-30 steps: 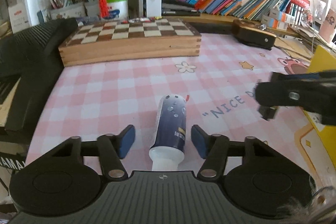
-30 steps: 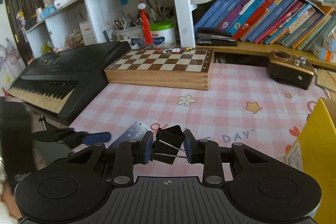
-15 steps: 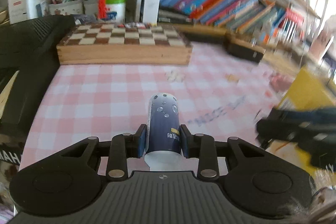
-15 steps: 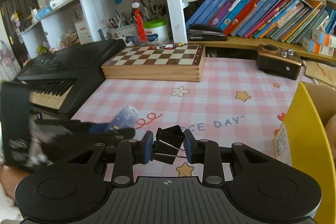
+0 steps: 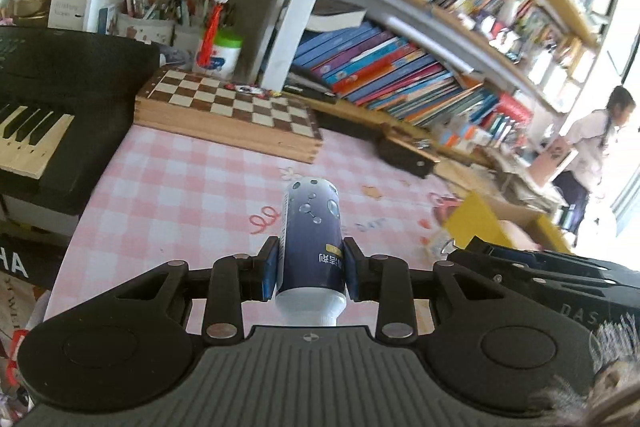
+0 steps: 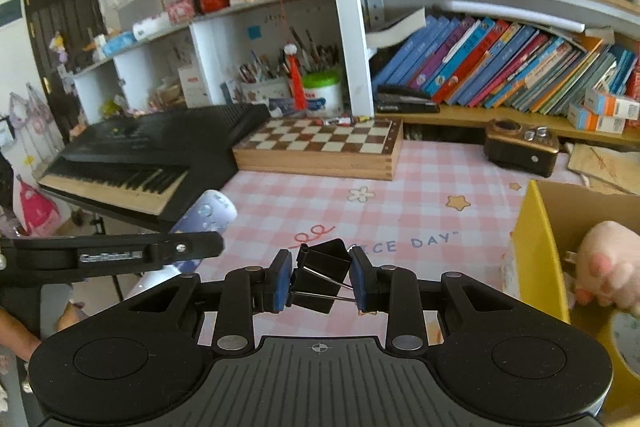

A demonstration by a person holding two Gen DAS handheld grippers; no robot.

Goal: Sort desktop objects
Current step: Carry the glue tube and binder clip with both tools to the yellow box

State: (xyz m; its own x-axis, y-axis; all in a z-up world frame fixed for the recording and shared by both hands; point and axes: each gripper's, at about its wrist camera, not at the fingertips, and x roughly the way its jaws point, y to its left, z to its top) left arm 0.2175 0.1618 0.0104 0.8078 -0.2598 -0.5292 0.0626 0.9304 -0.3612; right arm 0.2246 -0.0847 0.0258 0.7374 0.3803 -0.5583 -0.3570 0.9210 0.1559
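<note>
My left gripper (image 5: 310, 273) is shut on a dark blue tube with a white cap (image 5: 313, 239) and holds it in the air above the pink checked tablecloth (image 5: 180, 187). The tube also shows in the right wrist view (image 6: 208, 213), at the left beside the left gripper's side. My right gripper (image 6: 320, 281) is shut on a black binder clip (image 6: 320, 273), lifted above the cloth. A yellow cardboard box (image 6: 540, 247) stands at the right, with a pink plush toy (image 6: 604, 267) inside.
A wooden chessboard box (image 6: 320, 151) lies at the back. A black keyboard (image 6: 140, 163) juts in from the left. A small brown radio (image 6: 520, 147) sits at the back right. Bookshelves (image 6: 500, 75) line the rear. A person (image 5: 592, 143) stands far right.
The left gripper closed on the blue tube, lifted it off the cloth and tilted upward. The right gripper kept the binder clip and rose, nearer the yellow box.
</note>
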